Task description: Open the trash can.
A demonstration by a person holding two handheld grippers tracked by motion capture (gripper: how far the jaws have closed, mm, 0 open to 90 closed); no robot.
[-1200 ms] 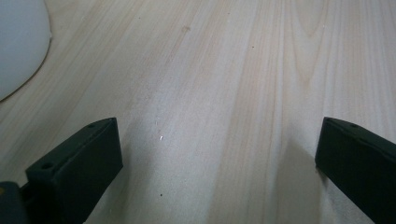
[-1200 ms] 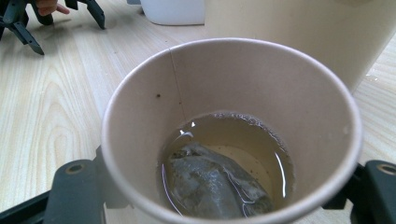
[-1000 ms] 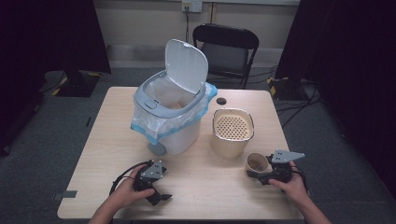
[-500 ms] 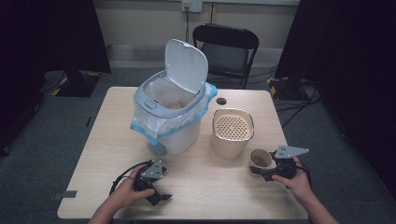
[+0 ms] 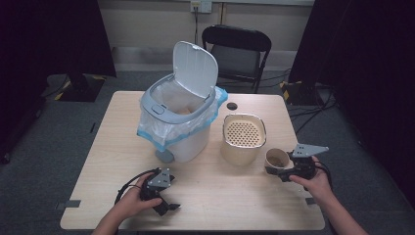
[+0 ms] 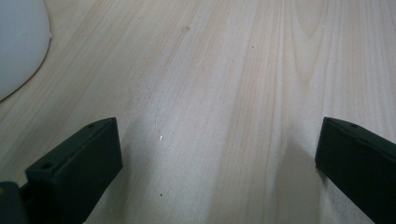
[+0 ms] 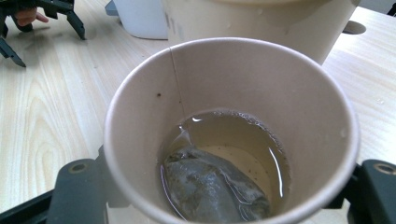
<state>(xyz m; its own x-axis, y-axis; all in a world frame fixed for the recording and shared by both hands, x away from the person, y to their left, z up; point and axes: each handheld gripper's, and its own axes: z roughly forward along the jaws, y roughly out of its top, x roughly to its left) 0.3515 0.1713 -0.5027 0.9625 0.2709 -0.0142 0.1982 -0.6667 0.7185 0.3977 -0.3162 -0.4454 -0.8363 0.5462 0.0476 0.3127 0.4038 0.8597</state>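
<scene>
The brown paper cup (image 5: pixel 277 159), with a wet tea bag (image 7: pixel 212 189) lying in a shallow pool of tea (image 7: pixel 238 149) at its bottom, has come up off the pale wooden table (image 5: pixel 235 196) since a second ago and now sits slightly higher and closer to the cream round container with a perforated strainer insert (image 5: pixel 243 137). The right gripper (image 5: pixel 288 169) has its jaws clamped on the cup's sides, roughly half closed, carrying it upright. That lift suggests the cup is about to be emptied, probably with the liquid going through the strainer and the bag into the white lidded bin lined with a blue plastic bag (image 5: pixel 178 117), whose lid stands open. The left gripper (image 5: pixel 164 203) rests low over the table near the front edge, its jaws spread wide with nothing between them. The strainer container stands between the cup and the bin, so a path to the bin must go over or around it, and the cup must stay level to avoid spilling. A black folding chair (image 5: pixel 237 49) stands beyond the table.
</scene>
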